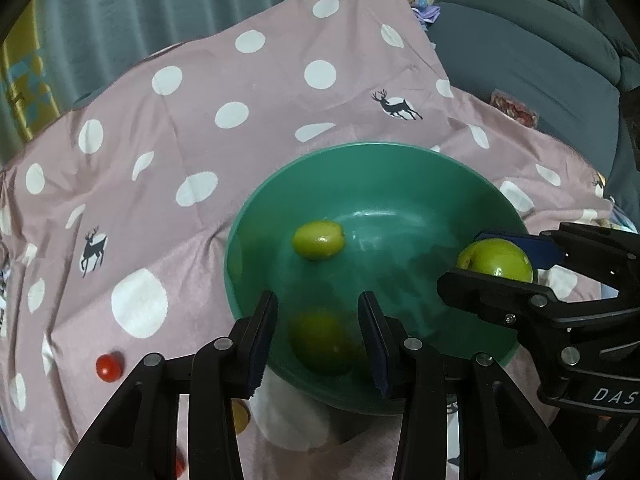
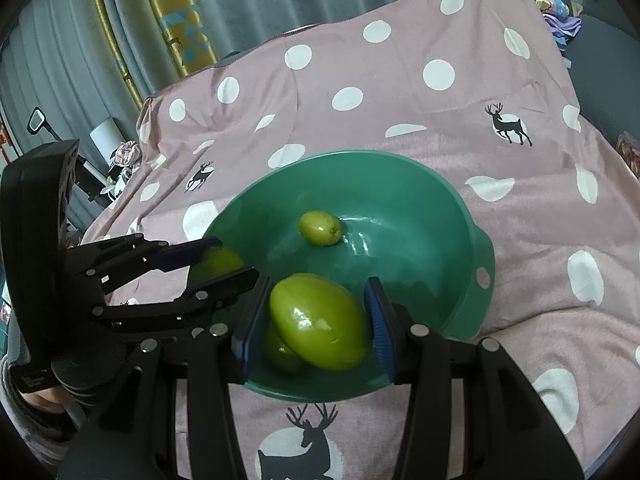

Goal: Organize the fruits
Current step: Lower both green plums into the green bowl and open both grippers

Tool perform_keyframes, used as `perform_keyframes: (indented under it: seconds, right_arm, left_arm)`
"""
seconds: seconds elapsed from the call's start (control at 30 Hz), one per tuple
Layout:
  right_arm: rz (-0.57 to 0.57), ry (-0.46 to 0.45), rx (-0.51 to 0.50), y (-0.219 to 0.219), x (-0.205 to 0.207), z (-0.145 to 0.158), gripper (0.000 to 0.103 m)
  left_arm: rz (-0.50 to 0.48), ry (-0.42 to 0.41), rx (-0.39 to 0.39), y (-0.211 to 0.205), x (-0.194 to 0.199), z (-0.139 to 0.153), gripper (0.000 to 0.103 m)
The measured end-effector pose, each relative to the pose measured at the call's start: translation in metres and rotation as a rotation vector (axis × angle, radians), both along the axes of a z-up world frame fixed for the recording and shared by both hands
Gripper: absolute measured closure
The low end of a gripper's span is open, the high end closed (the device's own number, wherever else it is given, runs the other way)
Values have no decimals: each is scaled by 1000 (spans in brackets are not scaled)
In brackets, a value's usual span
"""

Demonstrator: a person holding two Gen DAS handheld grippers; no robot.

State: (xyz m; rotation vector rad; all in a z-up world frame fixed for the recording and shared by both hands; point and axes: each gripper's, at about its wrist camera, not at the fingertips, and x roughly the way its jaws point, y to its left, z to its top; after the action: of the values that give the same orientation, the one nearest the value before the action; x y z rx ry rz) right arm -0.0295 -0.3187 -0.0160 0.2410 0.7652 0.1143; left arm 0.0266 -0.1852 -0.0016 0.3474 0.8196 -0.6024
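A teal bowl (image 1: 360, 148) (image 2: 360, 156) sits on the pink dotted cloth with a small green fruit (image 1: 318, 240) (image 2: 320, 228) on its floor. My right gripper (image 2: 318, 282) (image 1: 462, 258) is shut on a large green fruit (image 2: 320, 322) (image 1: 496, 264) just over the bowl's near rim. Another green fruit (image 2: 280, 352) lies under it. My left gripper (image 1: 318, 298) (image 2: 234, 258) hangs over the bowl's edge. A blurred green fruit (image 1: 320, 340) (image 2: 218, 262) shows between its fingers. There is a gap on each side of that fruit, so the pads do not press it.
On the cloth (image 1: 200, 140) left of the bowl lie a red cherry tomato (image 1: 108, 366), a second red one (image 1: 180, 464) and a yellow fruit (image 1: 240, 416) half hidden by my left finger. A grey sofa (image 1: 520, 60) stands at the back right, with curtains behind.
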Motion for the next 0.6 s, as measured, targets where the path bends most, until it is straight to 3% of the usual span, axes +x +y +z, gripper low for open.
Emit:
perform_keyframes:
  seconds: [0.27, 0.33, 0.5, 0.6]
  right_arm:
    - [-18, -39, 10, 0, -5, 8, 54]
    - [-19, -56, 13, 0, -8, 13, 54]
    - [-14, -114, 38, 1, -19, 27, 48]
    - [-3, -162, 48, 4, -27, 39, 43]
  left_arm:
    - [33, -43, -7, 6, -4, 10, 56]
    - [46, -69, -10, 9, -7, 15, 41]
    - [87, -135, -31, 20, -17, 34, 28]
    - [128, -193, -28, 28, -24, 46, 12]
